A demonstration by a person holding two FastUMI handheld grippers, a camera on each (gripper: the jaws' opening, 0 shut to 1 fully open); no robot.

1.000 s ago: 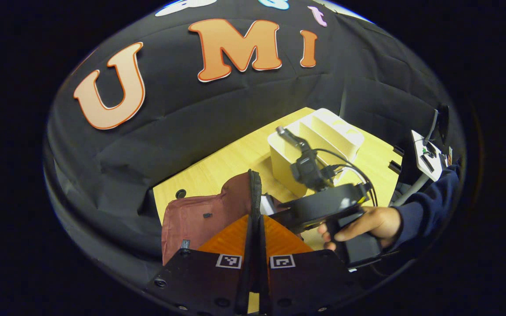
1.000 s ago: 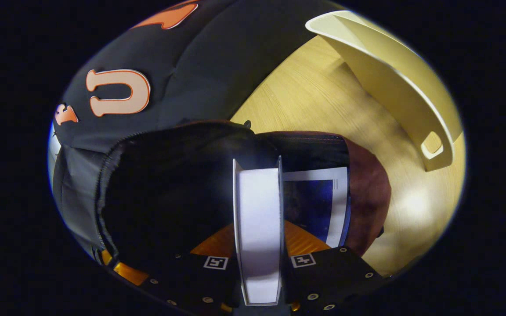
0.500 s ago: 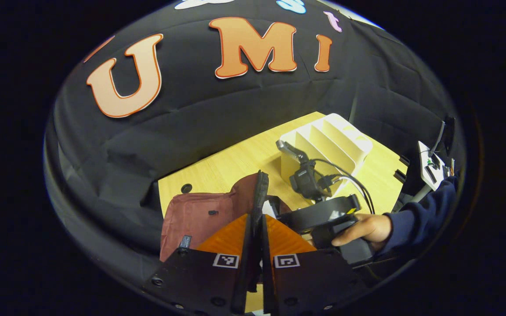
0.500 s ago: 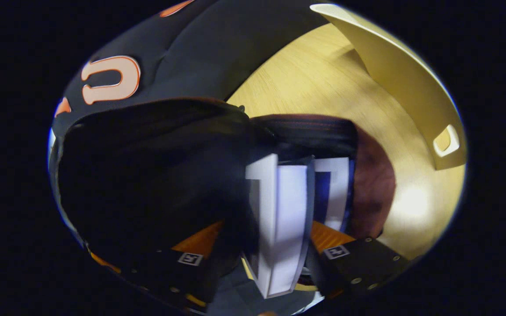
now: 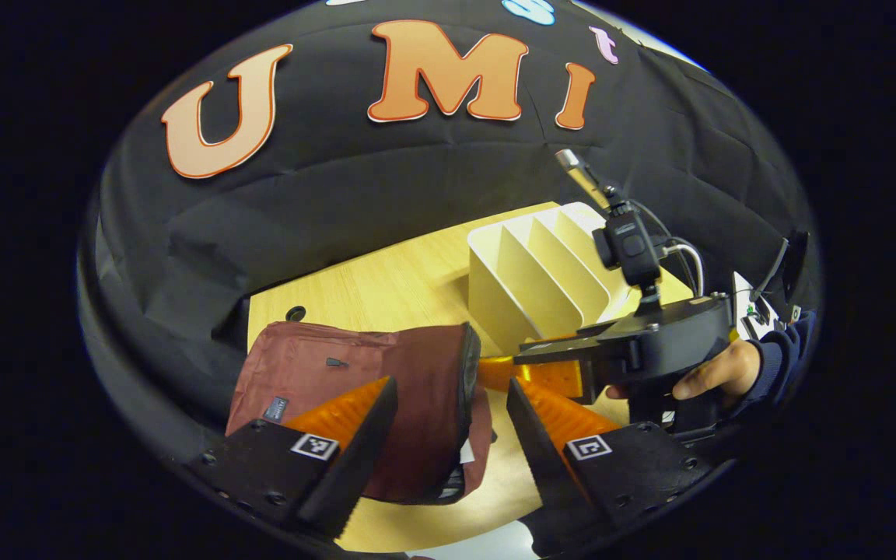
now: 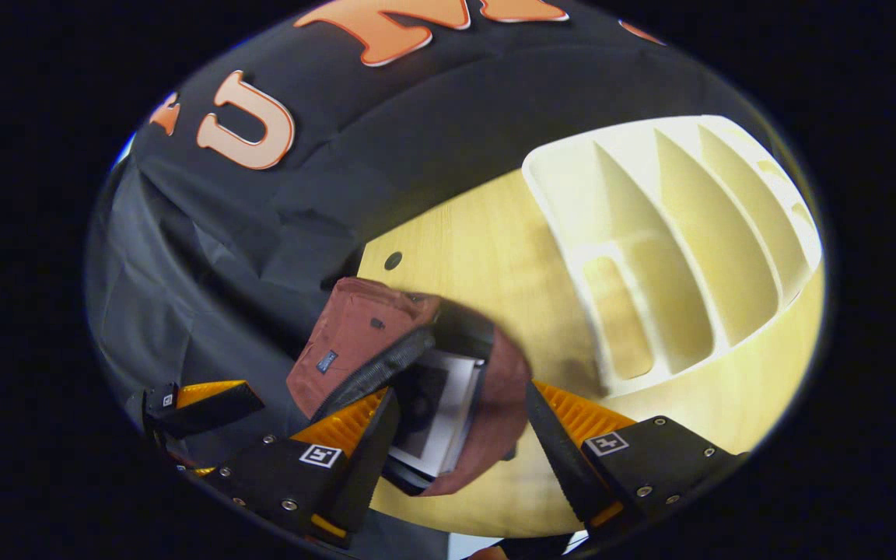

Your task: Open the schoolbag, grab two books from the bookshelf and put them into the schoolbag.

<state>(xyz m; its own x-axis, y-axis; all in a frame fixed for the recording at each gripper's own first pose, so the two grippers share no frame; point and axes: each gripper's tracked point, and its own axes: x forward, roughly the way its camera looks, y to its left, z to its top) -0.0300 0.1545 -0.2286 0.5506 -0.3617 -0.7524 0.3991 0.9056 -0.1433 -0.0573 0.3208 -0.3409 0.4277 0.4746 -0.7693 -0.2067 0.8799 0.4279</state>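
Schoolbag (image 5: 355, 389) near table edge (image 5: 448, 537)

The left claw (image 5: 448, 435) had black plates with small screws and a square black-and-white marker on each finger. The right claw (image 5: 530, 373) had a black round body, a small camera on a stalk, and cables. The hand (image 5: 716, 372) wore a dark blue sleeve (image 5: 782, 354).

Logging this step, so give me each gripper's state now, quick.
Left gripper: jaws open, holding nothing, either side of the schoolbag.
Right gripper: jaws open, holding nothing, above the books in the schoolbag.
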